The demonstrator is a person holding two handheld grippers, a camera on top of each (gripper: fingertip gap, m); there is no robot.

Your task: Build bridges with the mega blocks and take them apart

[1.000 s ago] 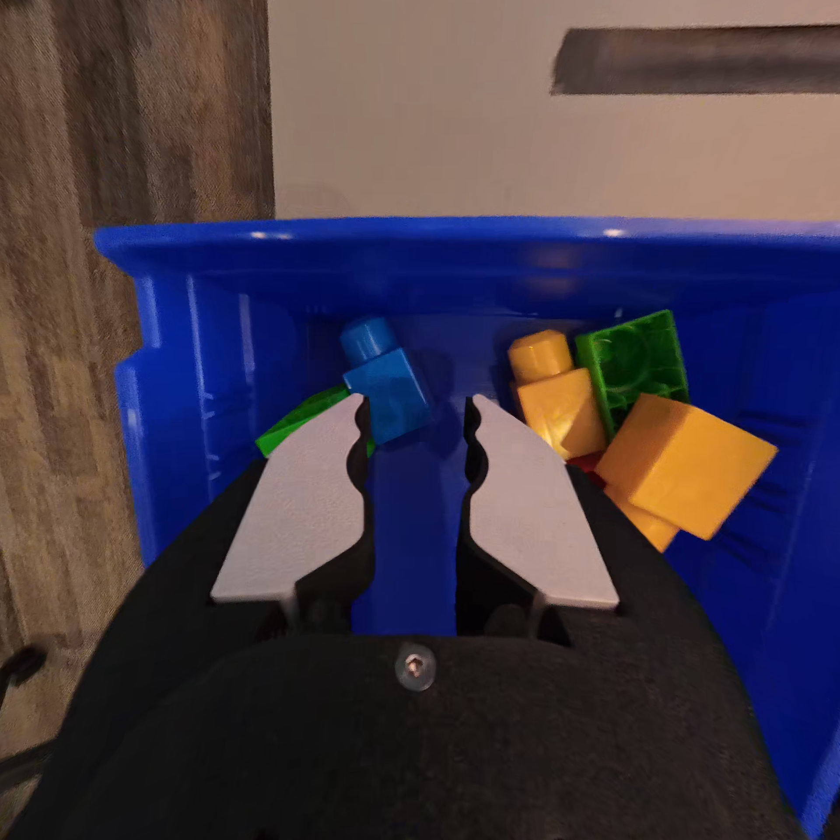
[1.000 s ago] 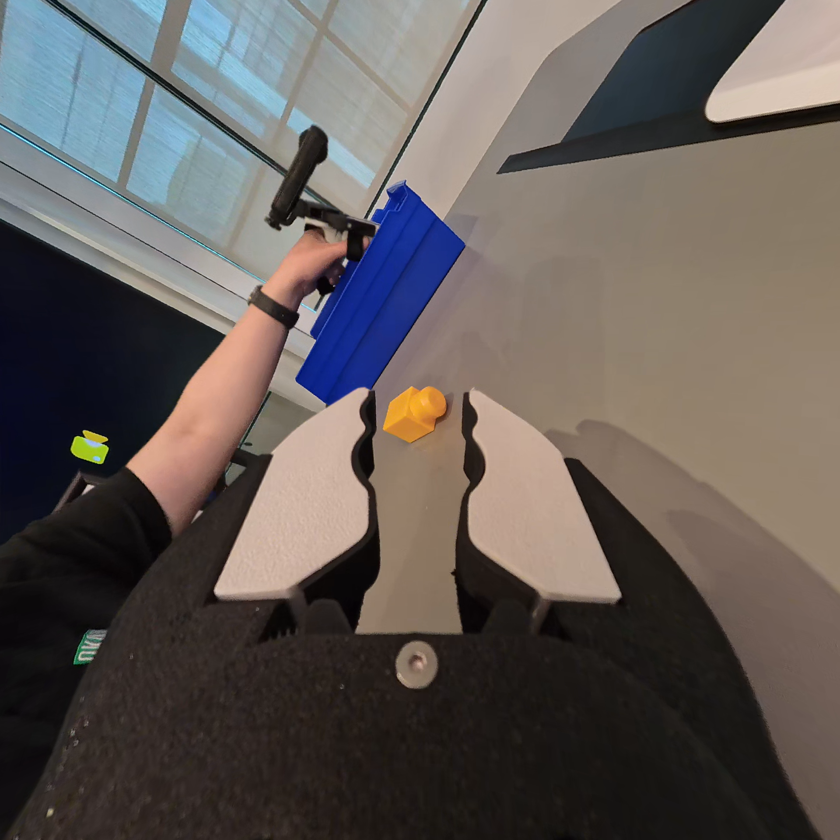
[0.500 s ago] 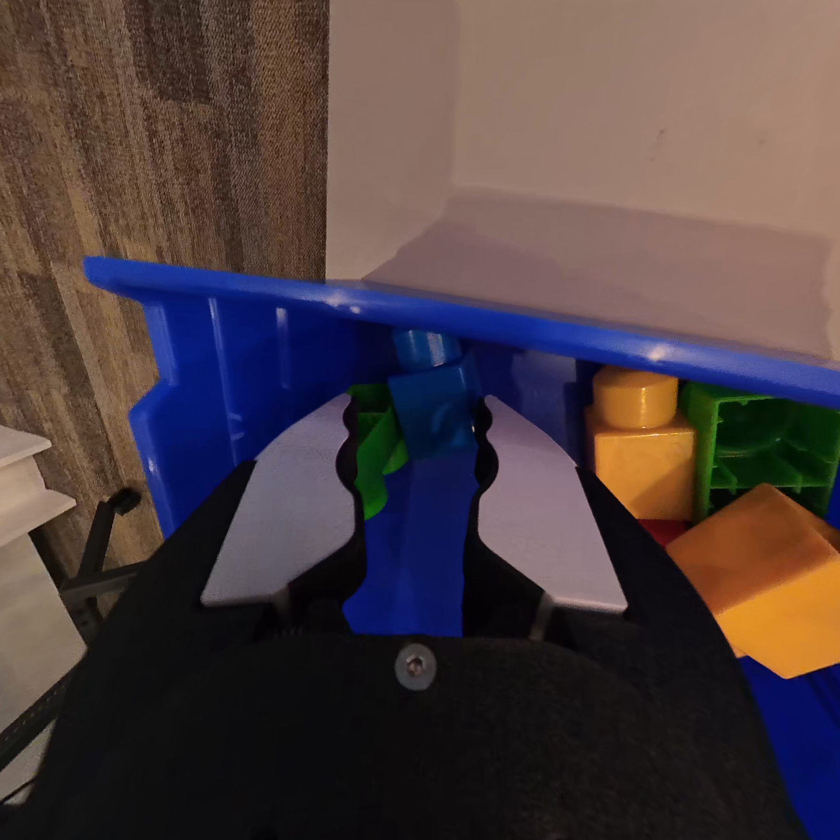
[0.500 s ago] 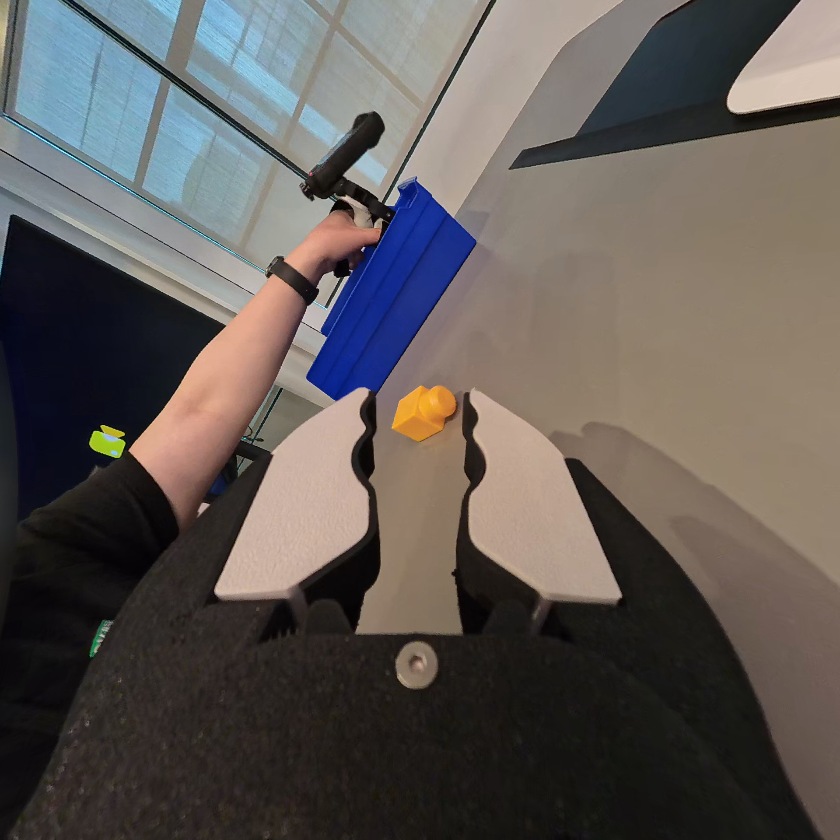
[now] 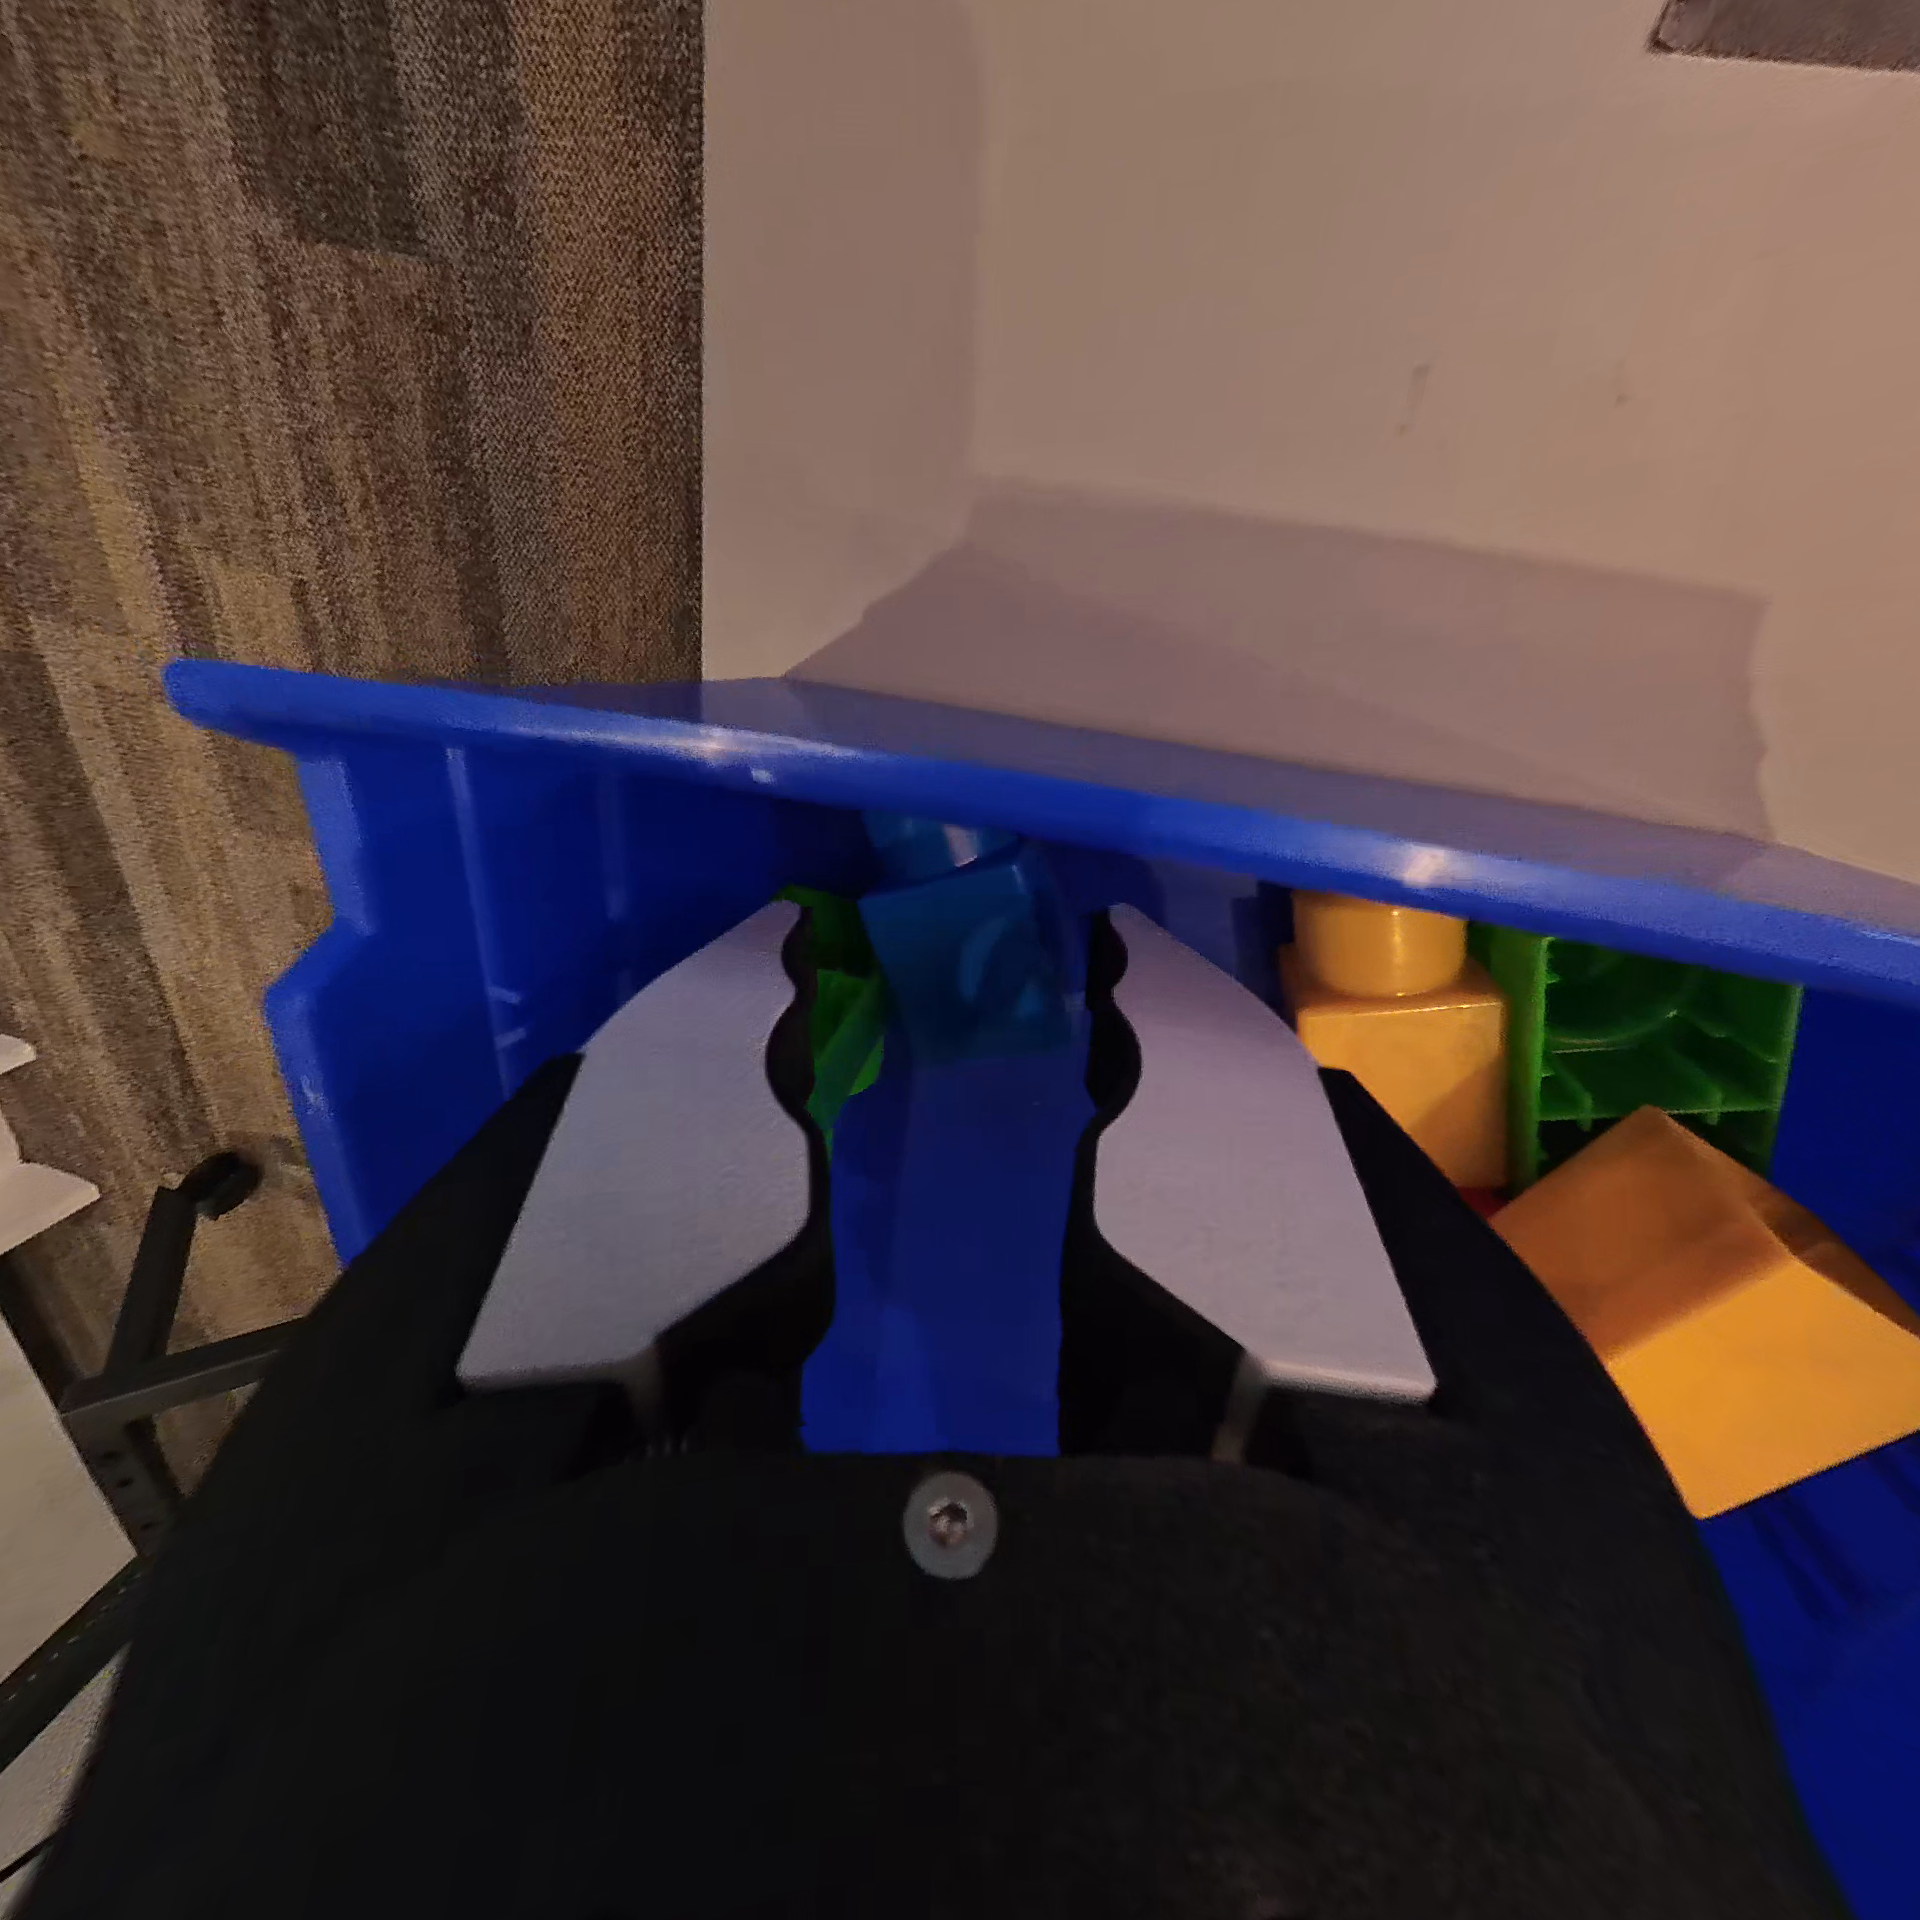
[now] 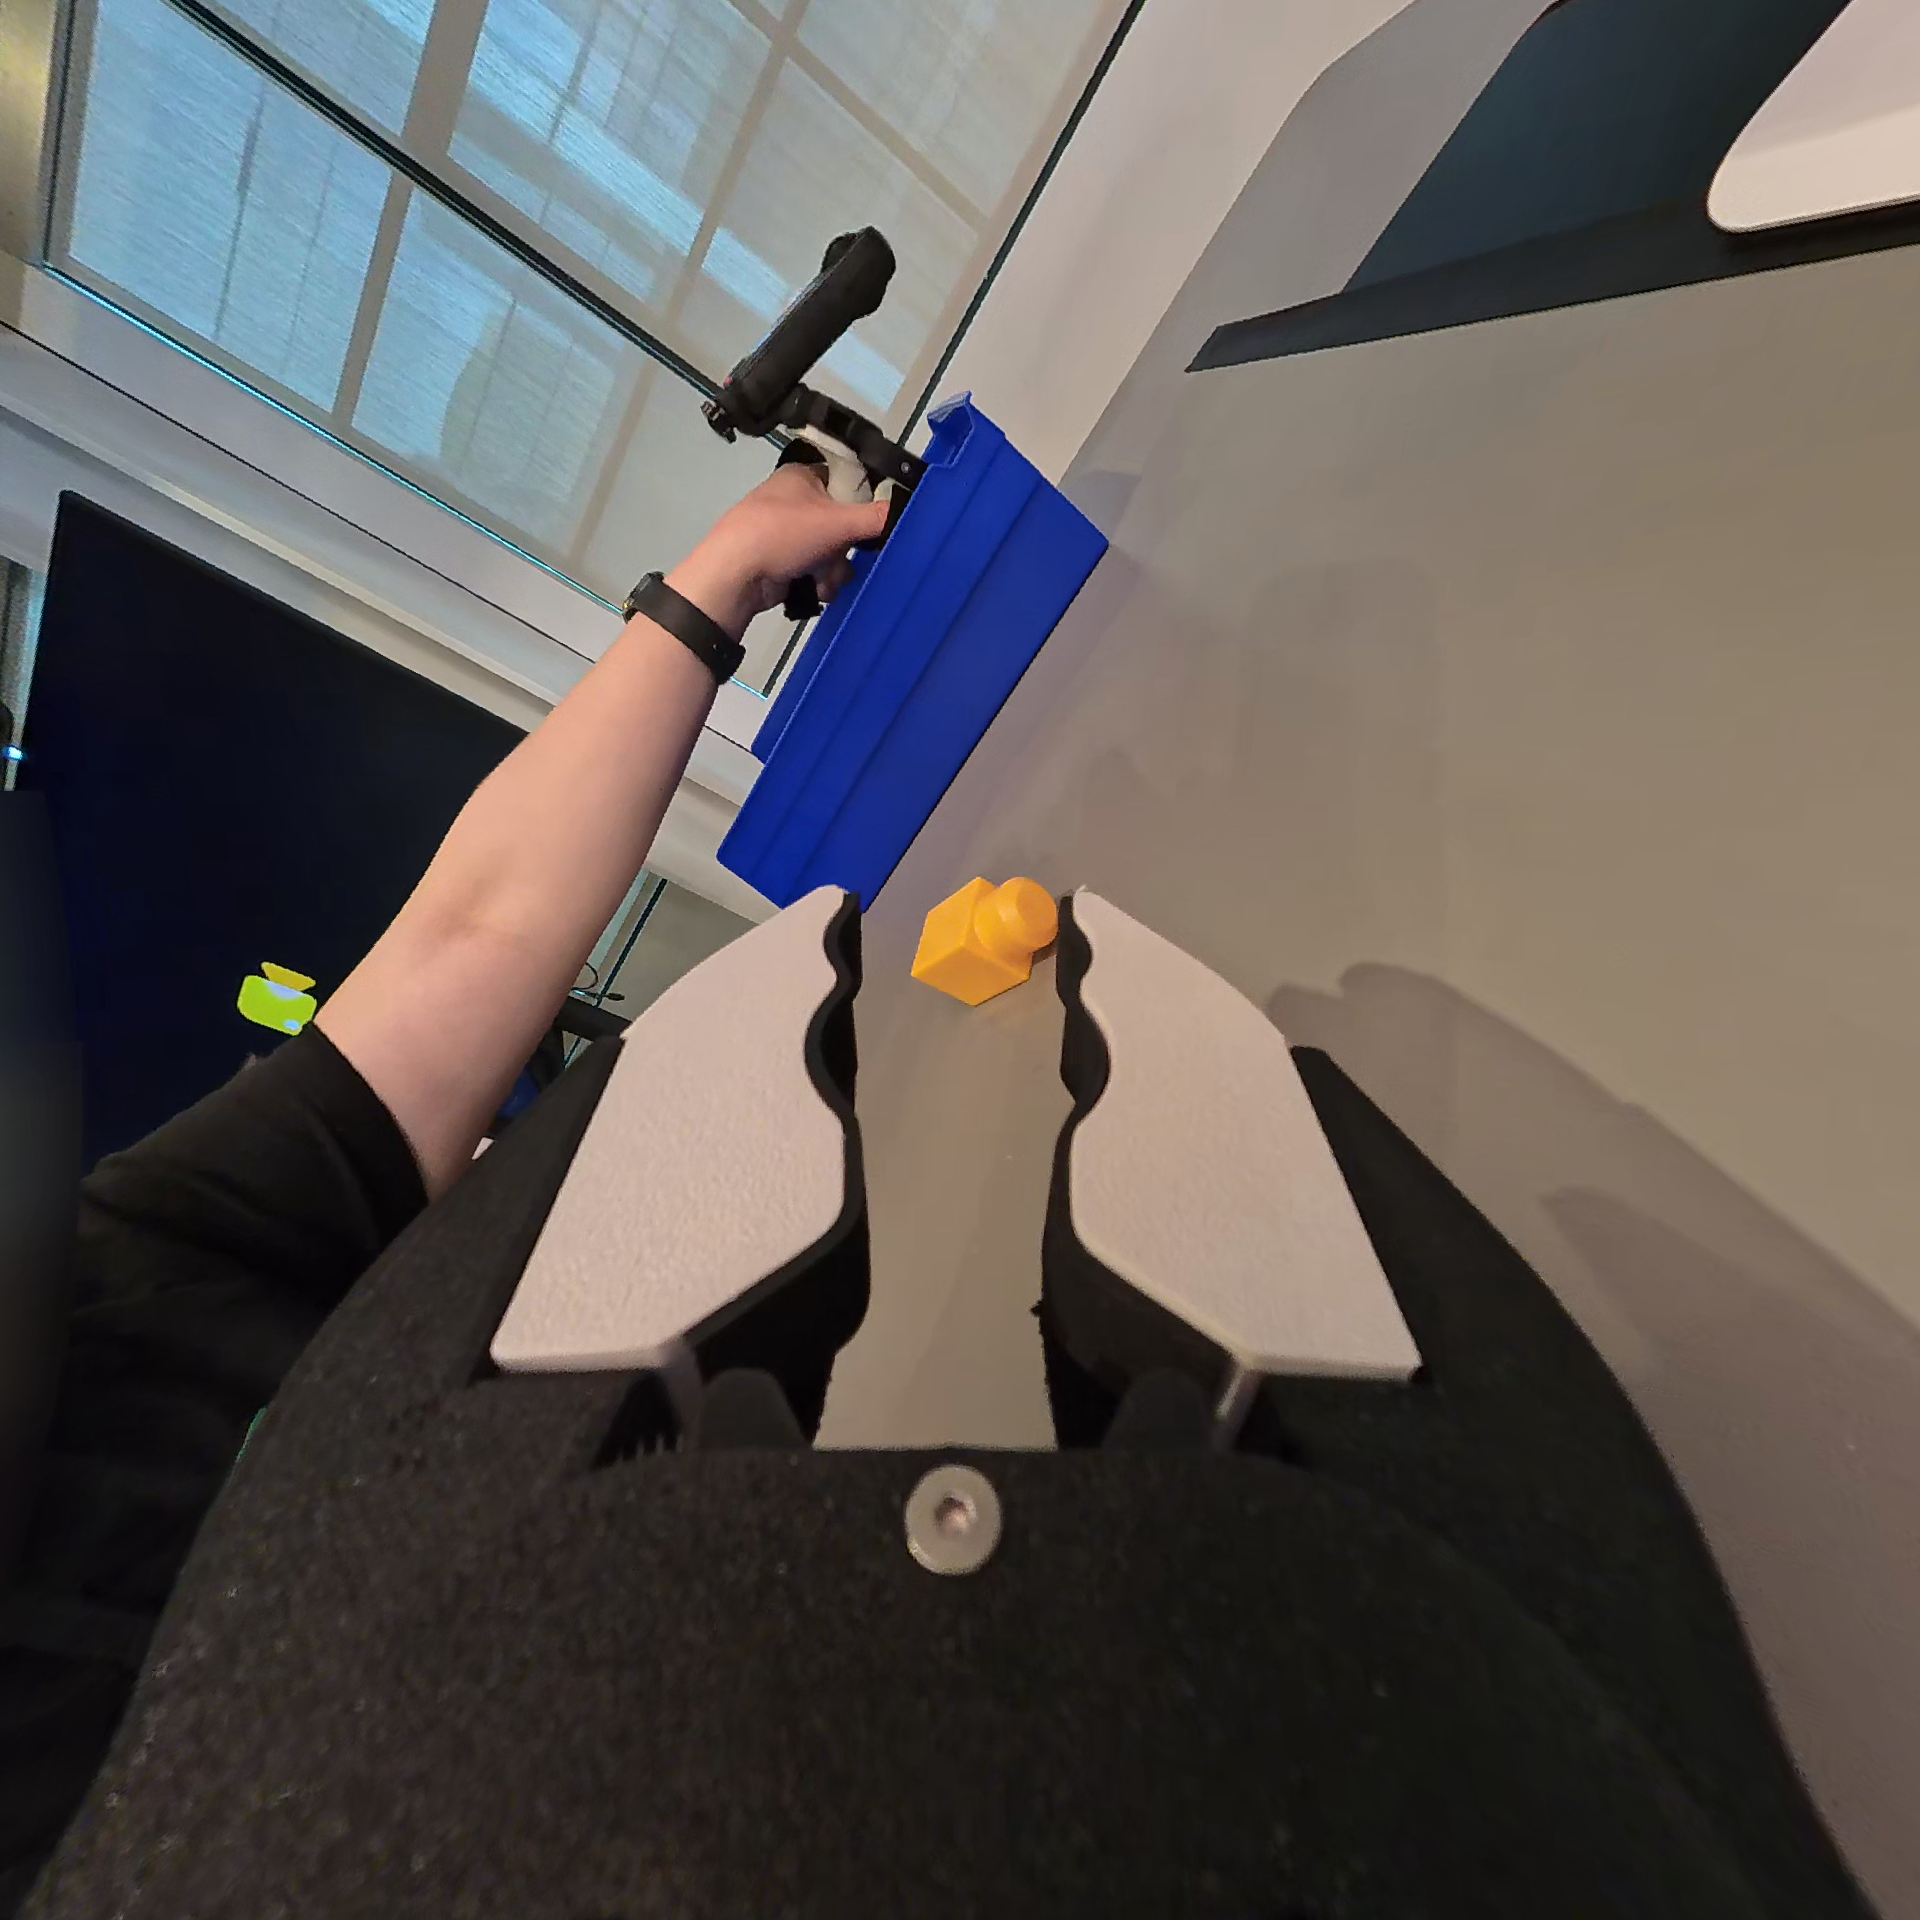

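Note:
My left gripper reaches into the blue bin. It is open, with a blue one-stud block between its fingertips at the bin's far wall; I cannot tell if both pads touch it. A green block lies just left of it. My right gripper is open and empty, low over the grey table. An orange one-stud block lies on its side just beyond the tips. The bin stands further back, with a hand holding the left gripper in it.
In the bin's right part lie an orange one-stud block, a green block seen from its hollow underside and a large orange block. The table's left edge and carpet lie beyond the bin. A window is behind. The grippers' ends are close to 50 centimetres from one another.
My left gripper has moved deeper into the bin until the blue block sits between its tips. The right gripper has edged slightly closer to the orange block on the table.

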